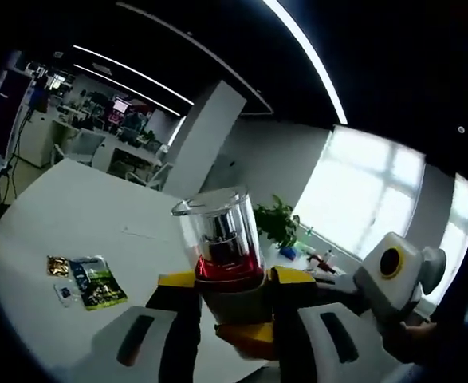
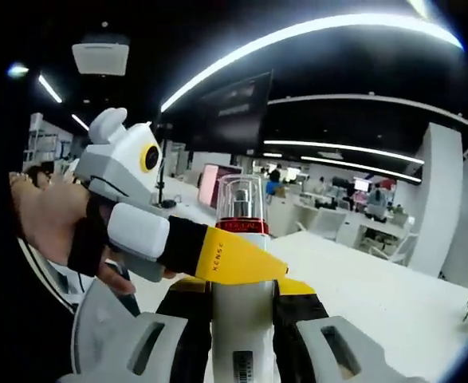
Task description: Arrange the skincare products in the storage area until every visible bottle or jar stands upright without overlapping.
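Office space with long ceiling lights and bright windows lies behind a wide white desk (image 1: 82,215). Near the desk's left edge in the left gripper view lie a few small packets (image 1: 94,281), flat and close together. A potted plant (image 1: 277,221) stands at the far edge by the windows. The left tongs (image 1: 232,307) are clenched on a bottle (image 1: 220,235) with a clear cap and red band, held up off the desk and tilted slightly. In the right gripper view the right tongs (image 2: 241,307) grip the same bottle's white body (image 2: 241,319) lower down, while the left tongs (image 2: 218,259) cross in front, a hand (image 2: 46,219) holding them.
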Demonstrator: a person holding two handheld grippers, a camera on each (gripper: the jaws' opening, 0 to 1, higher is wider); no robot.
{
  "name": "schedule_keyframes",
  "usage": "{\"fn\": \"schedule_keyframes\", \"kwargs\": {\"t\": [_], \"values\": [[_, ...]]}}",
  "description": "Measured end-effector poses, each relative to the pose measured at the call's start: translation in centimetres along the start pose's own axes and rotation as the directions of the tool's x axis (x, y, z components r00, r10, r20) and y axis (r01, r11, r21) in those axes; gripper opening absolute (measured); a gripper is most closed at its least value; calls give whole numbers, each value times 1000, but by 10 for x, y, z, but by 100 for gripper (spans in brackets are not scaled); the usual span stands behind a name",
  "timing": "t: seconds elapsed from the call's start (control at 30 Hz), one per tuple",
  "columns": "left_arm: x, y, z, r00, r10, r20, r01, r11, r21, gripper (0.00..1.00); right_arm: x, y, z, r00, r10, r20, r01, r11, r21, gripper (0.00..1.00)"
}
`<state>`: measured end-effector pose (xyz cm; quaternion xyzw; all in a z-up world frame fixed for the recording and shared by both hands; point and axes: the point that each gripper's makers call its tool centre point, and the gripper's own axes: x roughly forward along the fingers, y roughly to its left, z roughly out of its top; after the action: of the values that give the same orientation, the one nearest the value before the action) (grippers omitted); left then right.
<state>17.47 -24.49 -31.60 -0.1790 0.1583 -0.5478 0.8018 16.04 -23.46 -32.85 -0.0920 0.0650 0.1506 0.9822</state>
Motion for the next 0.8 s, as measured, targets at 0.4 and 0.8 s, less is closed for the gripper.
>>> {"fn": "schedule_keyframes", "kwargs": {"t": [0.4,0.8], "values": [[-3,-16,4,995,-64,-71,67,997,42,24,-3,3,4,1000,11,10,-12,997,75,20],[-12,-34,8,954,-259,-149,264,964,17,23,-11,17,18,953,276,123,-299,920,252,24]]}}
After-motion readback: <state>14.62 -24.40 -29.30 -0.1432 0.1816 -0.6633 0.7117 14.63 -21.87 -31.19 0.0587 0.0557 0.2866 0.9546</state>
